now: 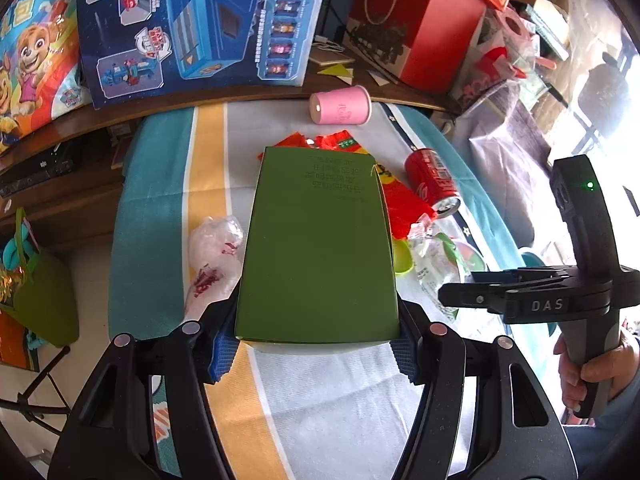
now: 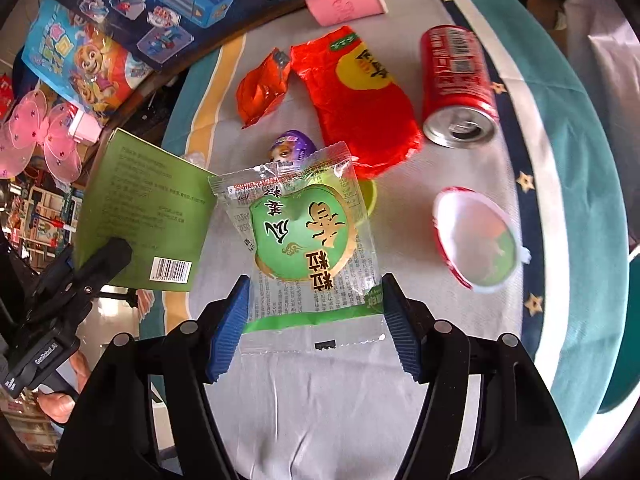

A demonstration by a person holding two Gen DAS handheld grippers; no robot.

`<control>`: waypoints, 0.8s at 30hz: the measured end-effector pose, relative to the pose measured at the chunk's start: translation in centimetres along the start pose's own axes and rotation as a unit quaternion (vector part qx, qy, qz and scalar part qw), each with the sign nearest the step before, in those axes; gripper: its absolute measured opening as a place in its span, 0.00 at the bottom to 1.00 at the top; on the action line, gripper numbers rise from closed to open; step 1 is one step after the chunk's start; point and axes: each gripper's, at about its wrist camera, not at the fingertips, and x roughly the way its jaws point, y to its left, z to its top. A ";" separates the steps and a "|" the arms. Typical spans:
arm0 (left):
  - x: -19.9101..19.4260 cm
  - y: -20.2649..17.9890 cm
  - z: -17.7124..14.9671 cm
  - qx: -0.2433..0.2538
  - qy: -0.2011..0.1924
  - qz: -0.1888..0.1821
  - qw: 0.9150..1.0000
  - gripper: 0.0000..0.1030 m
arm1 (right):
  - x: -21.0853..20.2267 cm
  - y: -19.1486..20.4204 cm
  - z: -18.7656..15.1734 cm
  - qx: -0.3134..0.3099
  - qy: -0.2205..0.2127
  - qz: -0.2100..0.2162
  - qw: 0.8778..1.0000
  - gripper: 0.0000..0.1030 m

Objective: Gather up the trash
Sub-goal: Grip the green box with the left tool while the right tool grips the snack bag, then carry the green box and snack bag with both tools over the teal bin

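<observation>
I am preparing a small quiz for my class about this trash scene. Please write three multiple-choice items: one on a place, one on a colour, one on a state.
1. What does the left gripper hold?
A. a green box
B. a red can
C. a pink cup

2. What colour is the paper cup?
A. blue
B. pink
C. white

3. How does the soda can lie?
A. upright, sealed
B. crushed flat
C. on its side, opened

Answers:
1 A, the green box sits between its jaws.
2 B, its wall is pink.
3 C, it rests on the cloth with its open top showing.
</observation>
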 end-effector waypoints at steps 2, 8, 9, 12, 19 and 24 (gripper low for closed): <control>-0.4 -1.0 0.0 0.007 -0.001 -0.004 1.000 0.62 | -1.2 -1.0 -0.6 0.011 -0.011 0.004 1.000 0.60; -0.9 -5.0 0.4 0.040 -0.004 -0.025 0.999 0.62 | -5.2 -5.4 -2.3 0.058 -0.052 0.012 0.997 0.60; -0.9 -6.0 0.4 0.048 -0.004 -0.032 0.998 0.62 | -5.9 -6.2 -2.7 0.067 -0.060 0.012 0.996 0.60; -0.7 -8.8 0.7 0.069 -0.002 -0.048 0.996 0.62 | -8.2 -9.2 -3.9 0.098 -0.083 0.015 0.992 0.61; 0.8 -16.2 1.1 0.119 0.012 -0.094 0.988 0.62 | -12.9 -16.4 -7.3 0.170 -0.135 0.017 0.976 0.61; 2.5 -21.6 0.8 0.160 0.030 -0.121 0.979 0.62 | -15.1 -21.6 -10.4 0.215 -0.166 0.011 0.962 0.61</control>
